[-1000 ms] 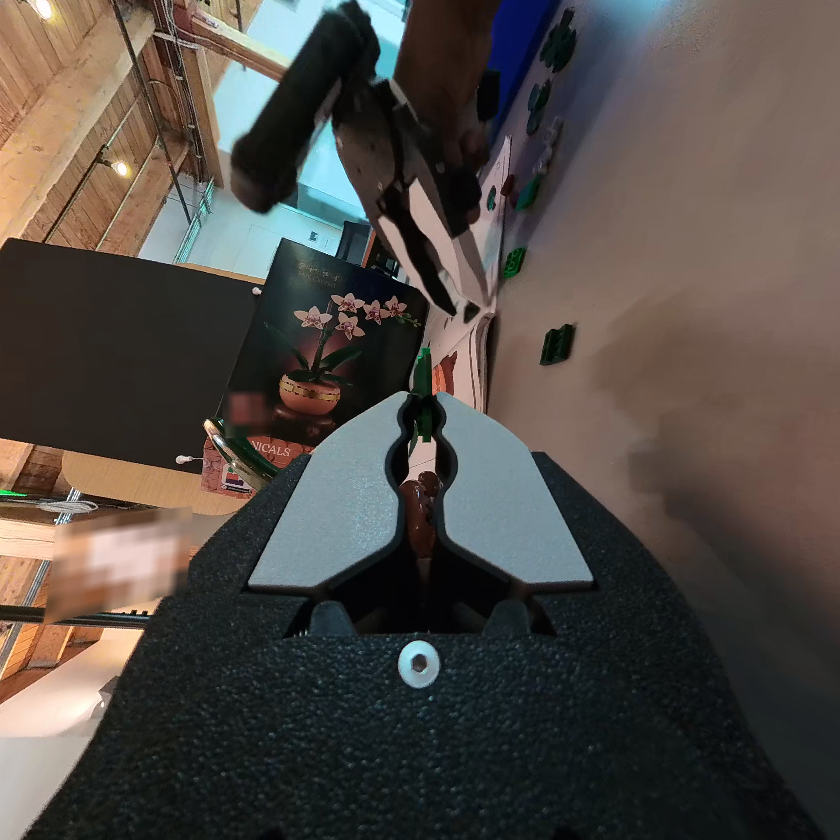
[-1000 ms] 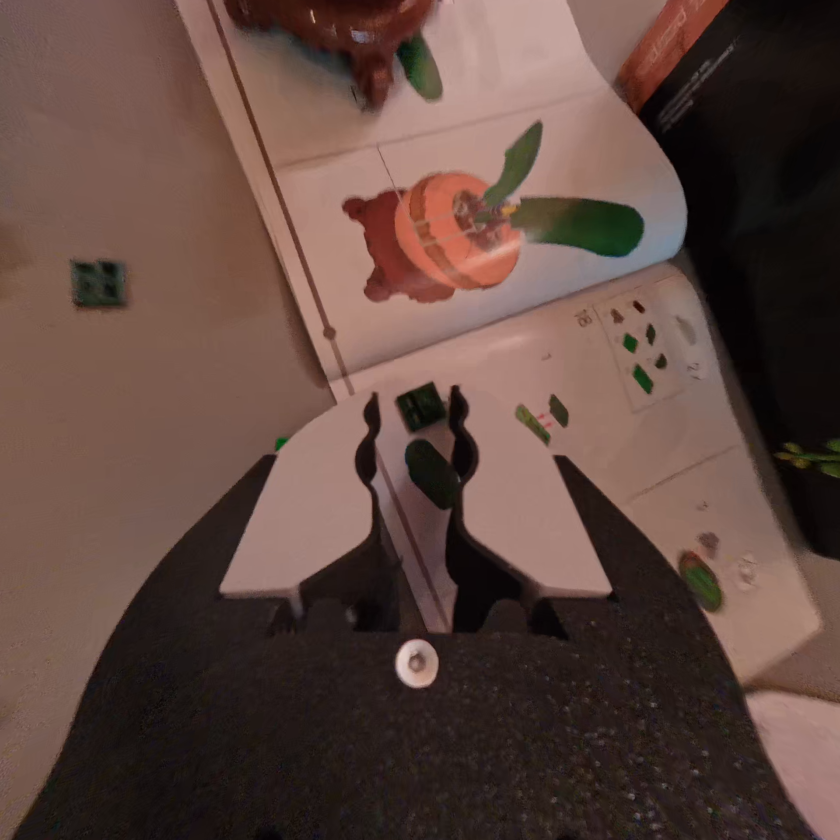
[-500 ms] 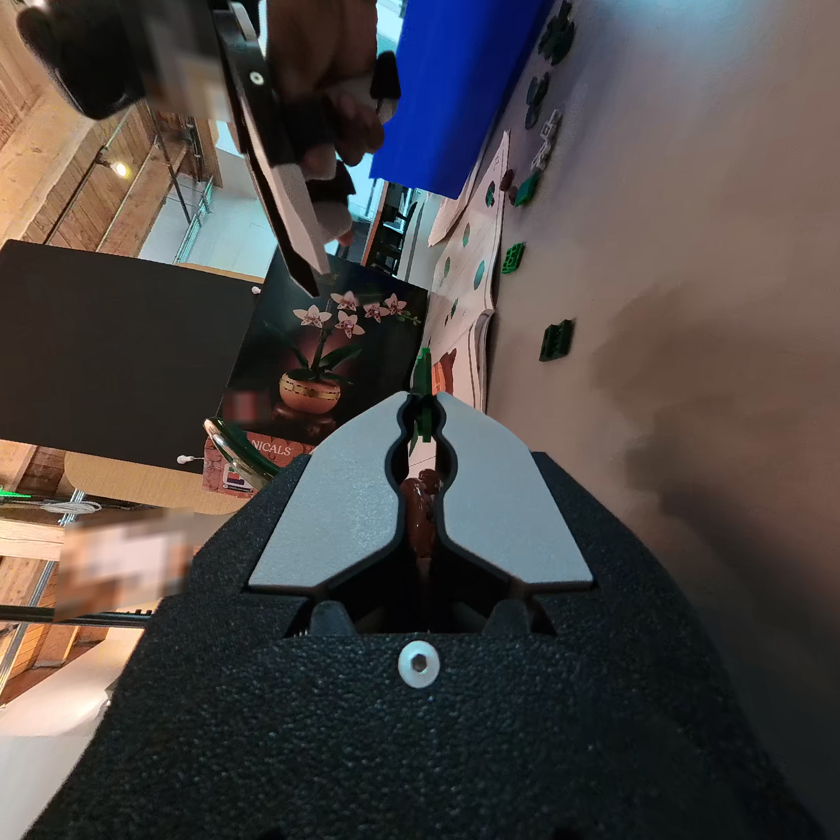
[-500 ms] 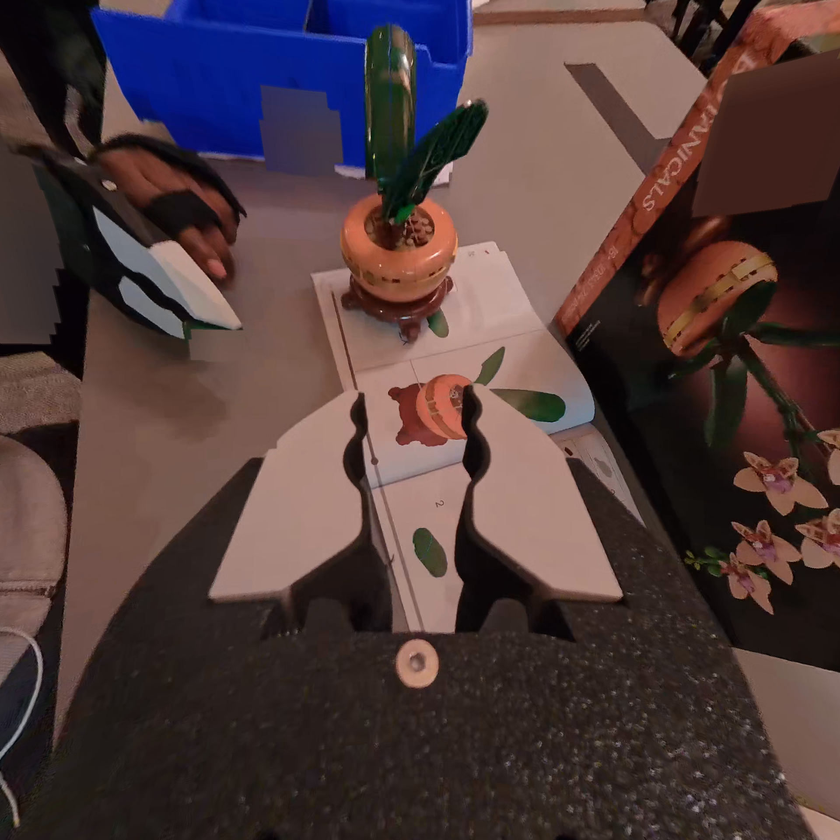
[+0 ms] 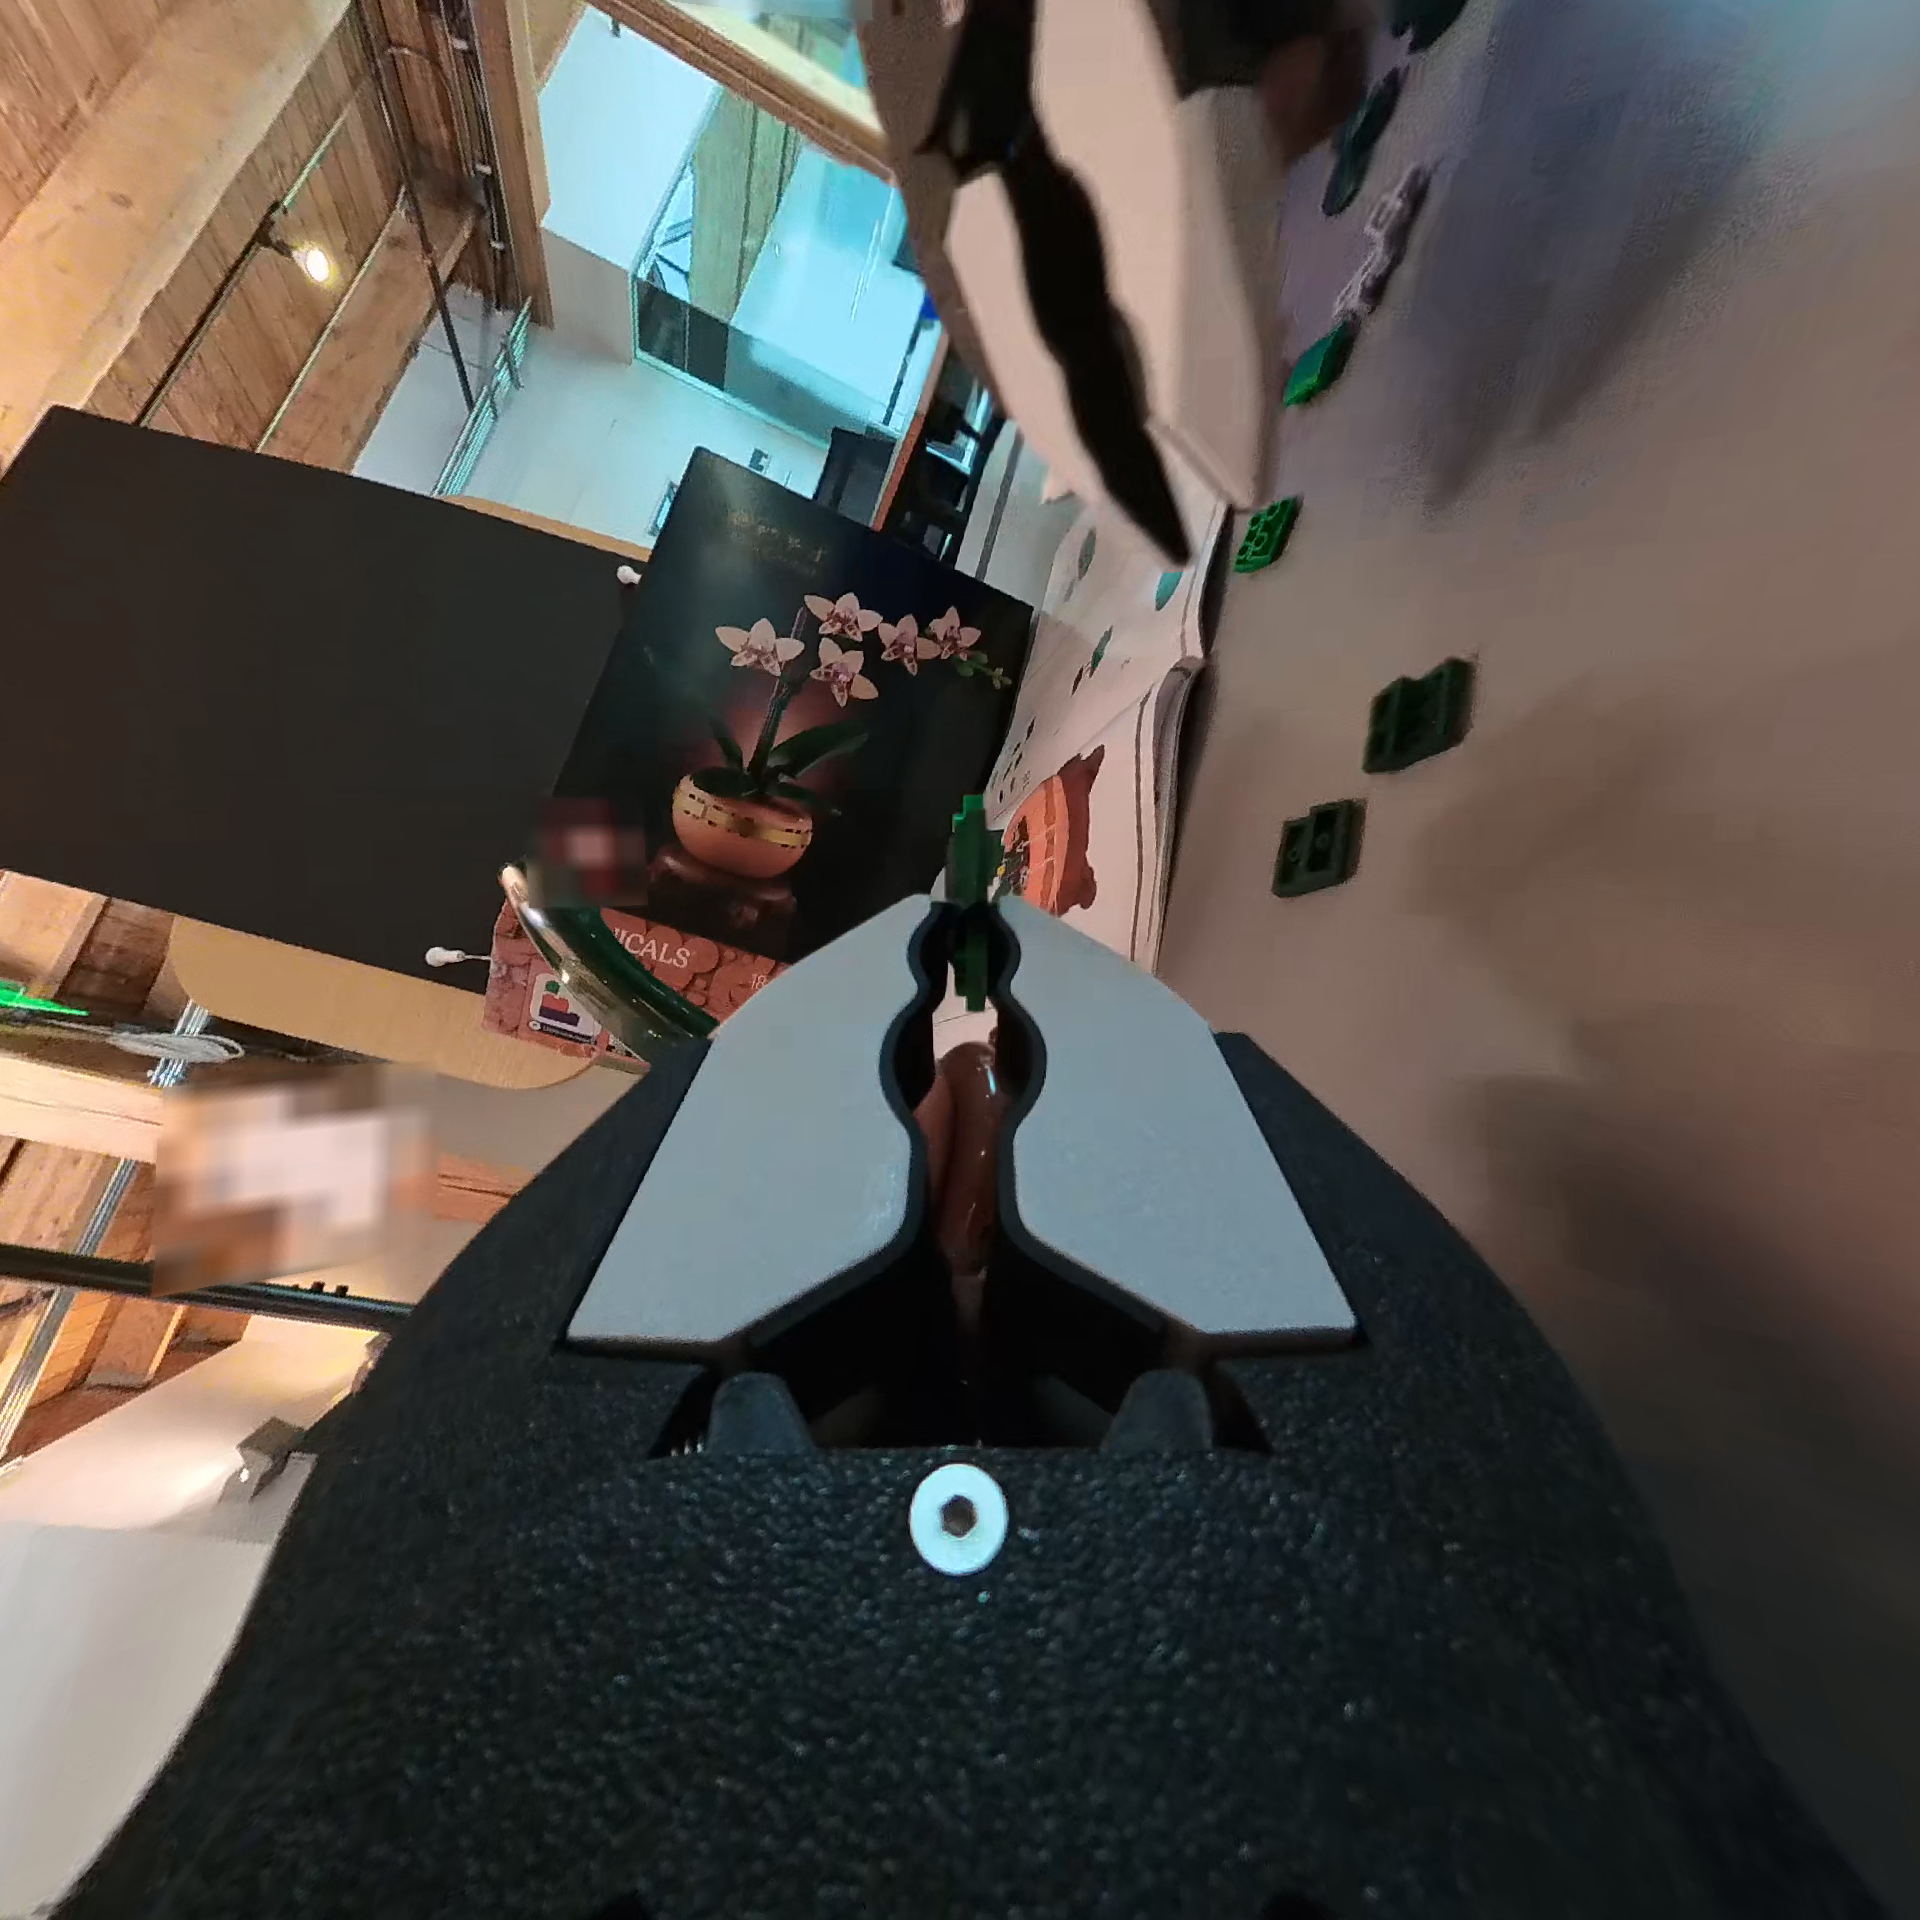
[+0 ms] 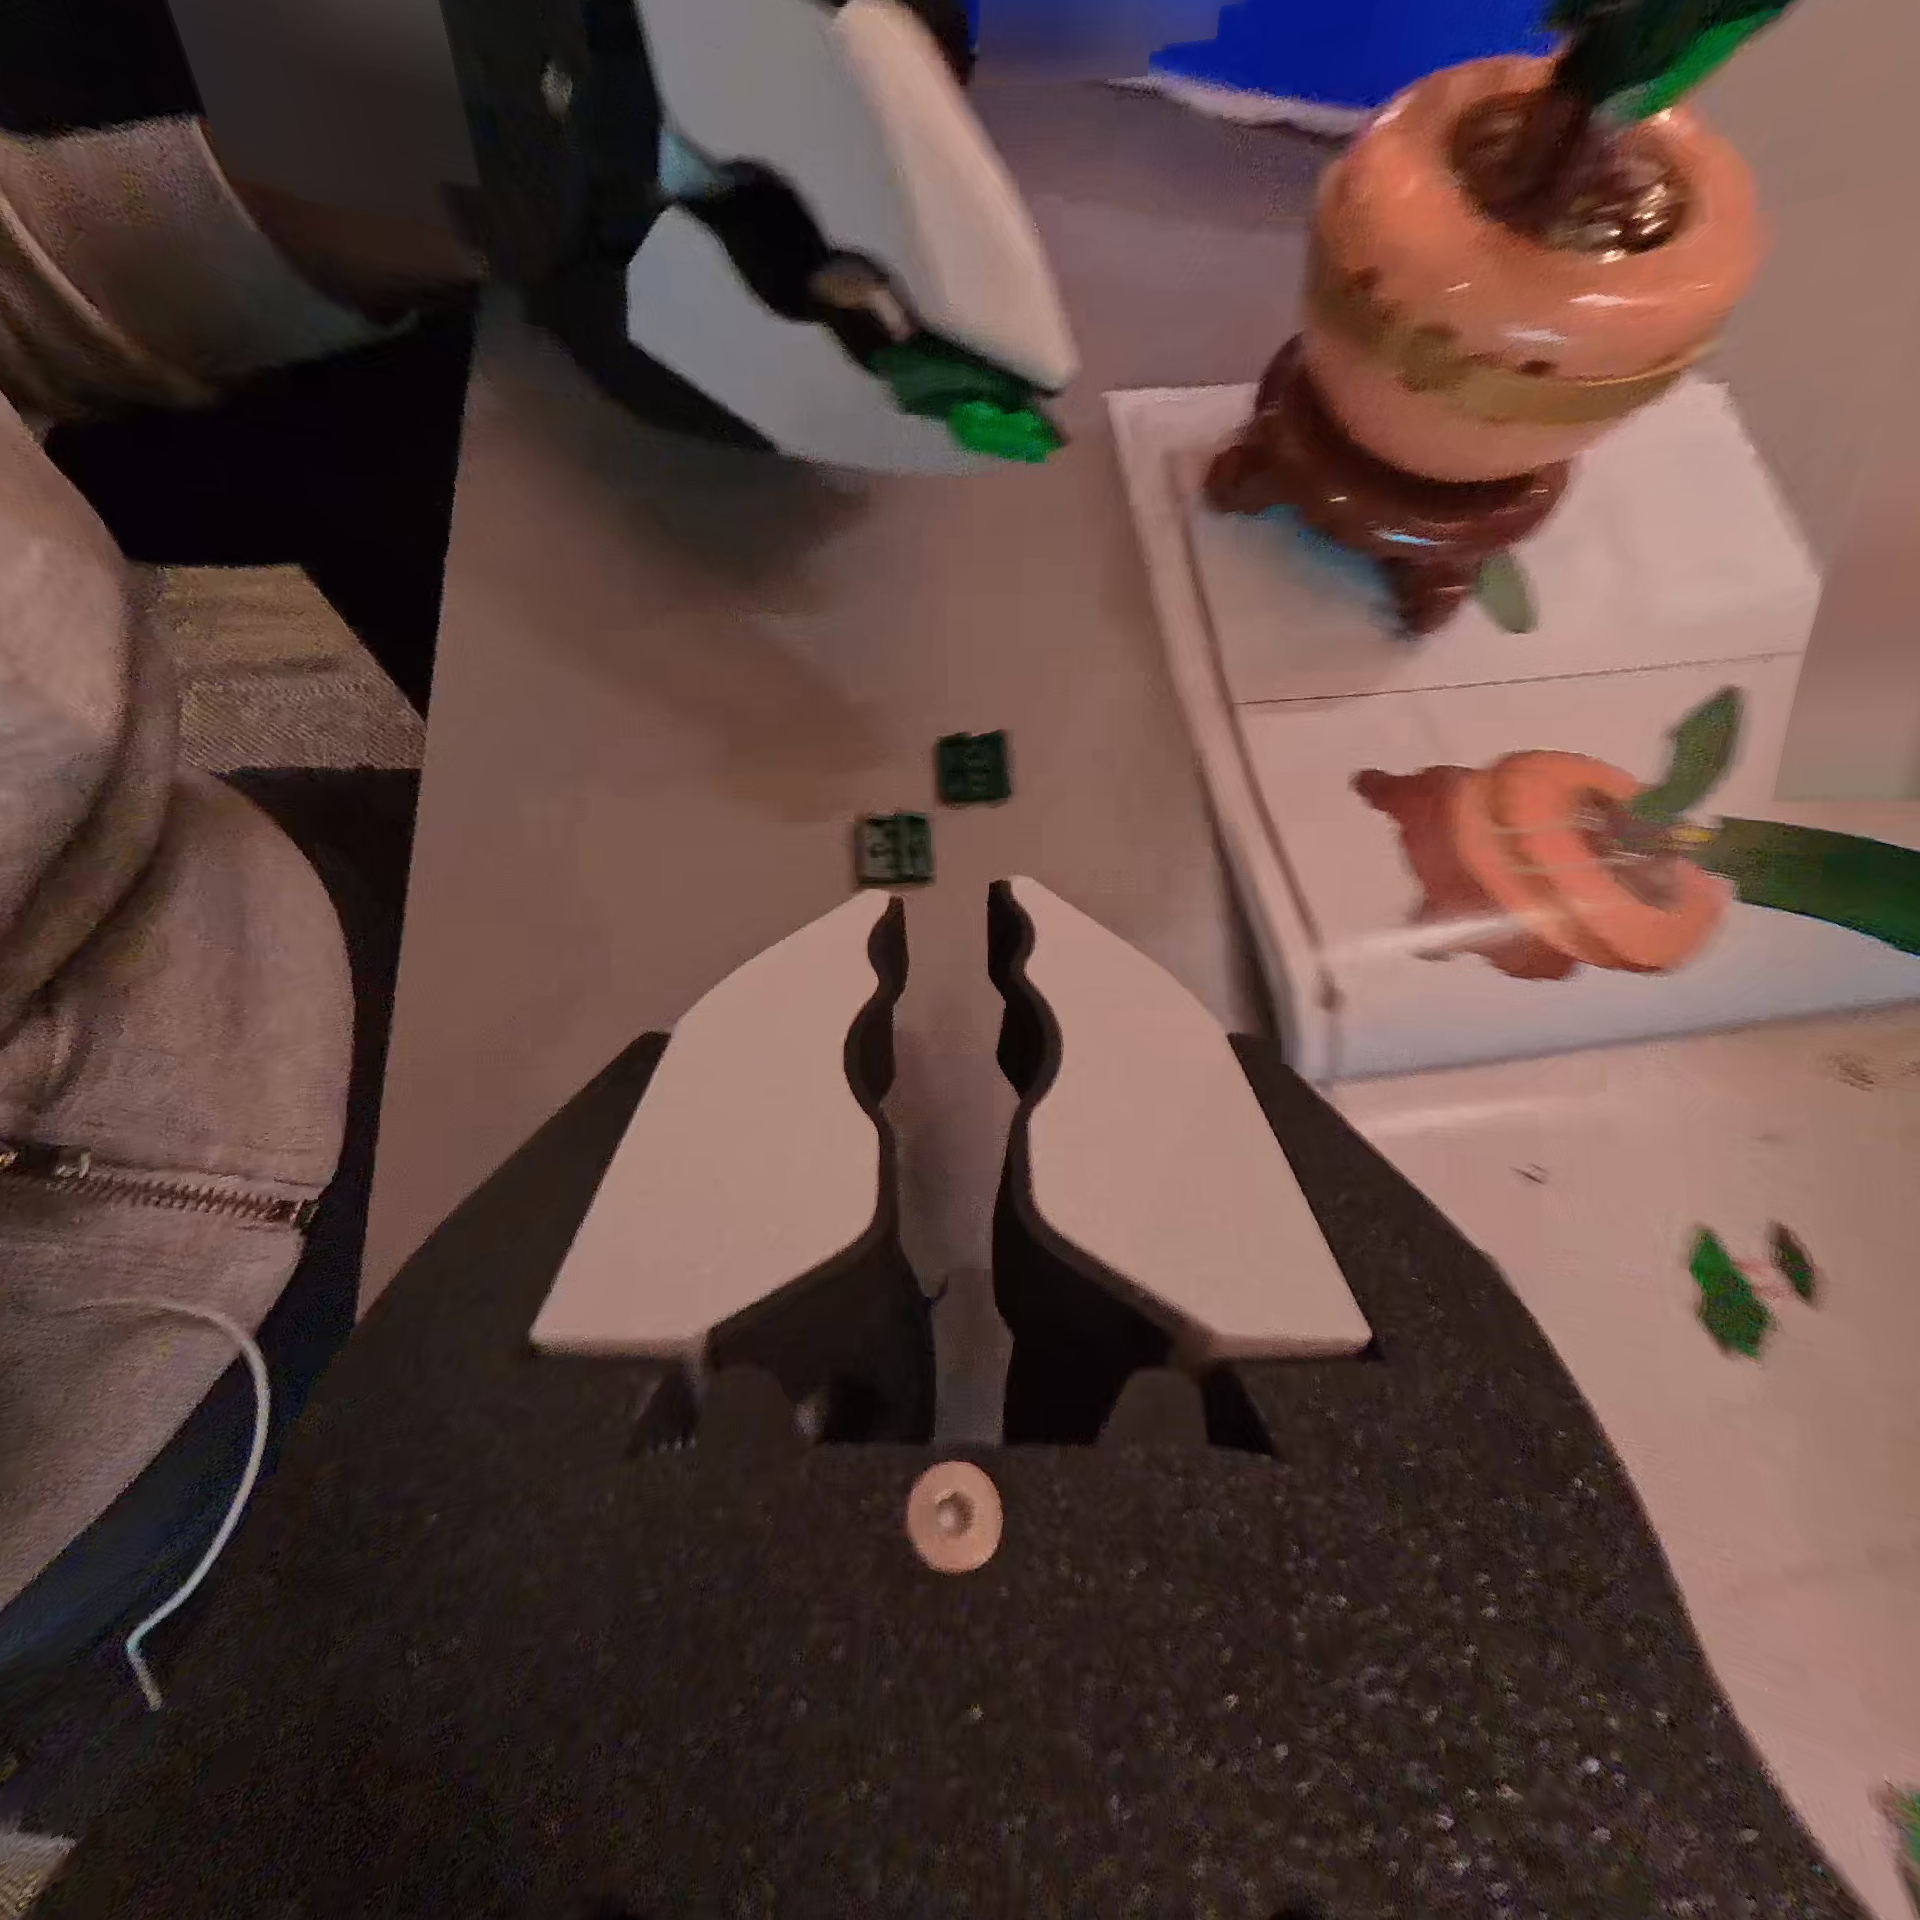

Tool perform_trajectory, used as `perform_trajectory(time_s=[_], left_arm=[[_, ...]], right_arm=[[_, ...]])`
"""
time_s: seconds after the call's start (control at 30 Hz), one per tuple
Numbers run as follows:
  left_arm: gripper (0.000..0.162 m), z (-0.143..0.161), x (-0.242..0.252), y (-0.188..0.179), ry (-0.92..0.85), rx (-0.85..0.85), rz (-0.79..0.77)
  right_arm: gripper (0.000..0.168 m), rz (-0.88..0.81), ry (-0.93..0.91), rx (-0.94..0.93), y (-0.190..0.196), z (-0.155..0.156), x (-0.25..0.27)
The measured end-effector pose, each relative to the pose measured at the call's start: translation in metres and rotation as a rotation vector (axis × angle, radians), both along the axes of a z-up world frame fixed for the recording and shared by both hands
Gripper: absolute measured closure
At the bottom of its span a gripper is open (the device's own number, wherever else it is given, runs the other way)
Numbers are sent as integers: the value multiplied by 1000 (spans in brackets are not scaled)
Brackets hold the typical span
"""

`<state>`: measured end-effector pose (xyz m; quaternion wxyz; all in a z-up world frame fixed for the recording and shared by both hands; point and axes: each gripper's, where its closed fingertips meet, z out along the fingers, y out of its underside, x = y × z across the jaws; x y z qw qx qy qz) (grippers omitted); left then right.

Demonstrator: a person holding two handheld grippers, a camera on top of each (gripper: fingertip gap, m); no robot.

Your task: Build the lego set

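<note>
My left gripper point(image 5: 971, 914) is shut on a small green lego piece point(image 5: 974, 883) that sticks out past its tips; it is held above the table, turned on its side. In the right wrist view the same gripper point(image 6: 1023, 400) shows at the top with the green piece point(image 6: 987, 421). My right gripper point(image 6: 940, 894) is open and empty, just short of two dark green plates point(image 6: 894, 847) point(image 6: 971, 767) on the table. It also shows blurred in the left wrist view point(image 5: 1174, 499). The orange lego pot point(image 6: 1507, 312) with green leaves stands on the instruction booklet point(image 6: 1507, 644).
The set's dark box point(image 5: 790, 727) stands behind the booklet point(image 5: 1122, 727). Several loose green pieces point(image 5: 1418, 715) point(image 5: 1317, 847) point(image 5: 1268, 535) lie on the grey table point(image 6: 644, 727). A person's grey sleeve point(image 6: 135, 935) is at the left table edge. A blue bin point(image 6: 1247, 42) stands at the back. The gap from one gripper's tips to the other's is roughly 9 centimeters. The orange lego pot point(image 6: 1507, 312) is about 8 centimeters from my left fingertips.
My right gripper has swung from over the booklet page, up and across, then down towards the two dark green plates near my left gripper. My left gripper has stayed shut on the green piece.
</note>
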<state>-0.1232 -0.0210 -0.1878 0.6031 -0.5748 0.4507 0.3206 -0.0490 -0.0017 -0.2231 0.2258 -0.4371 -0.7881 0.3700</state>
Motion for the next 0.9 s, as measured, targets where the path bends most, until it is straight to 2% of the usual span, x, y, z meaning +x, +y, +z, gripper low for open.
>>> perform_trajectory(time_s=[0.17, 0.2, 0.27, 0.37, 0.43, 0.5, 0.6, 0.67, 0.77, 0.9], left_arm=[[157, -3, 3, 0, 19, -9, -5], [157, -3, 3, 0, 20, -8, -7], [157, -2, 3, 0, 21, -6, -12], [157, -1, 4, -1, 21, -1, -14], [157, 0, 4, -1, 15, 1, -15], [157, 0, 4, -1, 11, 2, -17], [157, 0, 4, -2, 12, 0, -19], [157, -1, 5, -1, 16, 0, -20], [157, -1, 5, -1, 17, -1, -22], [157, -2, 5, 0, 20, -4, -19]], right_arm=[[138, -32, -42, 114, -17, -27, -14], [139, -42, -40, 100, -17, -27, -18], [156, -21, -70, 60, -20, -30, -19], [157, -5, -108, 44, -17, -28, -18], [158, 5, -74, 11, -17, -13, -17], [157, 7, 5, -34, -16, 17, -17], [138, -23, 135, -114, -10, 65, -15], [140, -70, 187, -122, 2, 82, -12], [139, -126, 216, -74, 19, 84, -6], [136, -130, 285, -69, 22, 82, 1]])
